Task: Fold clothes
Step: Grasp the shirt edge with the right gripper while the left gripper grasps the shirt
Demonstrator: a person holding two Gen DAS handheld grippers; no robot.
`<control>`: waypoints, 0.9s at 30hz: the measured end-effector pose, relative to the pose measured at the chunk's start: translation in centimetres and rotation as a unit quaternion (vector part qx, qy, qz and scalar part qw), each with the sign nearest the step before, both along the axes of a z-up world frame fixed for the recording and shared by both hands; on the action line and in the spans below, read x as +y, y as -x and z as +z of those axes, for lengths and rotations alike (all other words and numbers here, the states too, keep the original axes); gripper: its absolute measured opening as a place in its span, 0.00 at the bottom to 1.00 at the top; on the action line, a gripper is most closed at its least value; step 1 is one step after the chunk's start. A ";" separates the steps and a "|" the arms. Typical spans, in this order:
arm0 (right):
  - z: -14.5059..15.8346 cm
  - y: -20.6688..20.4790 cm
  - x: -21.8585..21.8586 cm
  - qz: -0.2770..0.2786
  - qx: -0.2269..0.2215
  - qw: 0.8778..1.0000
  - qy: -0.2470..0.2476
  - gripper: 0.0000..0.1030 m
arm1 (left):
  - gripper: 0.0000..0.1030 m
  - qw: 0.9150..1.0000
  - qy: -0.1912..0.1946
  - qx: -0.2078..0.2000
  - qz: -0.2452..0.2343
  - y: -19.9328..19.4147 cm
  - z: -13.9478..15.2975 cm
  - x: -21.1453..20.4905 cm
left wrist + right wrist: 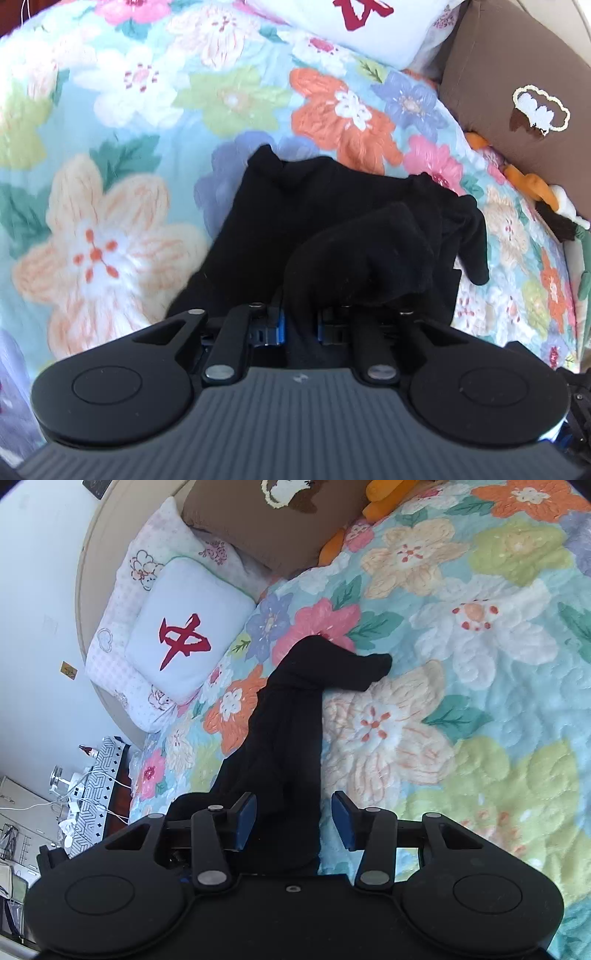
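Black clothing (325, 206) lies on a flowered quilt (122, 155), and both grippers are right at it. In the left wrist view the left gripper (301, 325) has its two blue-padded fingers (279, 326) drawn close together, with a fold of the dark fabric bunched between and over them; it appears to be pinching that fold, though the cloth hides the fingertips themselves. The rest of the garment spreads out flat on the quilt beyond the fold, with a narrow floppy end hanging to the right side of it.

In the right wrist view the right gripper (293, 819) has its fingers (341, 819) spread apart. The black clothing (291, 716) runs as a long strip from between those fingers away across the quilt (480, 646), ending in a bent, sock-like tip. The fabric passes close by the left pad and sits clear of the right pad; neither pad presses on it.

Past the far end of the clothing, at the head of the bed, a white pillow (188, 624) with a red character sits on a pale checked pillow. Beside it leans a brown cushion (273, 520), with an orange plush toy (384, 494) next to that. Left of the quilt's edge stands a patterned side table (92, 794) with white cables on it.
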State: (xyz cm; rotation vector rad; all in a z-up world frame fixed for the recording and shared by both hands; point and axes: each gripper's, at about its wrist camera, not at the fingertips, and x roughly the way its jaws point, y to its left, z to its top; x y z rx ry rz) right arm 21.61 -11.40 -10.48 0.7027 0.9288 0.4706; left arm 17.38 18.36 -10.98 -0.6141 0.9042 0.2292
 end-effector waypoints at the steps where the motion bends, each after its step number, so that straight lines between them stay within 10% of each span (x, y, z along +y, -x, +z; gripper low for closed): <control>1: 0.1 -0.1 0.6 0.005 -0.003 1.000 0.002 0.50 | 0.13 1.000 0.001 -0.003 0.000 0.0 0.1 0.3; 7: 0.1 -0.9 4.8 0.044 -0.020 0.999 0.008 0.57 | 0.12 0.985 0.171 -0.027 0.021 1.6 0.1 4.7; 9: 0.0 -1.2 6.2 0.057 -0.026 0.998 0.010 0.59 | 0.12 0.984 0.174 -0.024 0.013 1.5 -0.1 5.8; 16: -1.2 -2.7 10.3 0.084 -0.051 0.994 0.042 0.57 | 0.17 0.992 0.032 -0.066 -0.099 0.6 3.1 6.6; 22: -0.6 -4.3 13.4 0.119 -0.088 0.987 0.069 0.17 | 0.21 0.987 0.009 -0.046 -0.153 -1.2 1.3 6.5; 27: 1.7 -5.1 14.8 0.168 -0.119 0.978 0.035 0.18 | 0.57 0.978 -0.019 -0.070 -0.197 -2.1 1.7 5.2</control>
